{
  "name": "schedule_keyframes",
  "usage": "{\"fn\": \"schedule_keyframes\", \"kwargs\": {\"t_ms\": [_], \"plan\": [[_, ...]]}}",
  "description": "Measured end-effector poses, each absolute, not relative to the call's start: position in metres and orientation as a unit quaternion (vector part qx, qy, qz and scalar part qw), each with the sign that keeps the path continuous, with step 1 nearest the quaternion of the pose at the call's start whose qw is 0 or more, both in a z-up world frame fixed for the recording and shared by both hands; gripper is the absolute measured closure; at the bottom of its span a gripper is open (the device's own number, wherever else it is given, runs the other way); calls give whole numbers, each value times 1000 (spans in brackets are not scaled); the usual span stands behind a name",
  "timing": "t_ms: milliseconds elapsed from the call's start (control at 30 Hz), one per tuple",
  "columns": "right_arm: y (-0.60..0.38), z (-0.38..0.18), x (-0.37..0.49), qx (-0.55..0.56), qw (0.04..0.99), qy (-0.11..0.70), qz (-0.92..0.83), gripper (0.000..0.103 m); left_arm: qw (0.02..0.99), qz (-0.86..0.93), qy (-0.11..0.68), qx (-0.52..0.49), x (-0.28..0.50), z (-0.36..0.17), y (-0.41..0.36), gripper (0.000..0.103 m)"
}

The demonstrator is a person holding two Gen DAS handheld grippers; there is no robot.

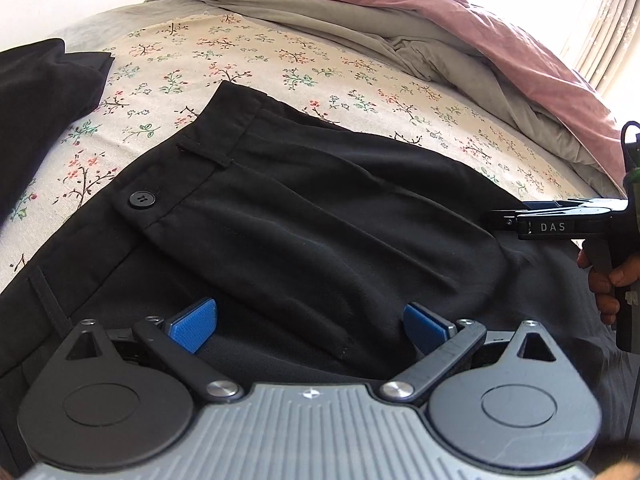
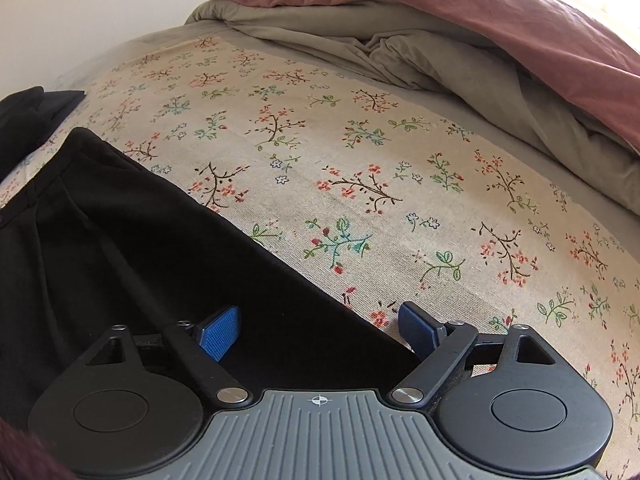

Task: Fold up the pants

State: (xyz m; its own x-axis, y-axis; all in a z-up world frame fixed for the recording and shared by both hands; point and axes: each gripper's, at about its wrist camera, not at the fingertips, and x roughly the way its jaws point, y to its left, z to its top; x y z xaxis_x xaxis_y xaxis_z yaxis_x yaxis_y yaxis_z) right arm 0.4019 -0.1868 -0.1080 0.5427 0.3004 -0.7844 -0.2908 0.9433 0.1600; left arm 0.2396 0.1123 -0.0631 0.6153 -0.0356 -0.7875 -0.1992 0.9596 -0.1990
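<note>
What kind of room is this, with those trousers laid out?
Most likely a bedroom: the black pants lie on a bed with a floral sheet, a rumpled duvet heaped at the far end, and a bright curtained window behind.

Both grippers tilt downward. The left gripper (image 1: 310, 326) has its blue pads spread wide. The right gripper (image 2: 318, 334) shows parted pads too, gripping nothing.
</note>
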Motion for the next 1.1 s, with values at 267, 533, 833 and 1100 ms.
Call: {"fn": "schedule_keyframes", "kwargs": {"t_ms": [267, 533, 833, 1100], "plan": [[-160, -88, 397, -33, 874, 458, 157, 98, 890, 49, 438, -114, 243, -67, 110, 0], [-148, -17, 344, -58, 895, 421, 134, 101, 890, 47, 436, -123, 245, -68, 118, 0], [-106, 43, 218, -51, 912, 378, 151, 101, 892, 47, 406, -192, 214, -61, 138, 6], [-56, -1, 136, -26, 890, 415, 187, 101, 890, 60, 403, -206, 156, -50, 142, 15]]}}
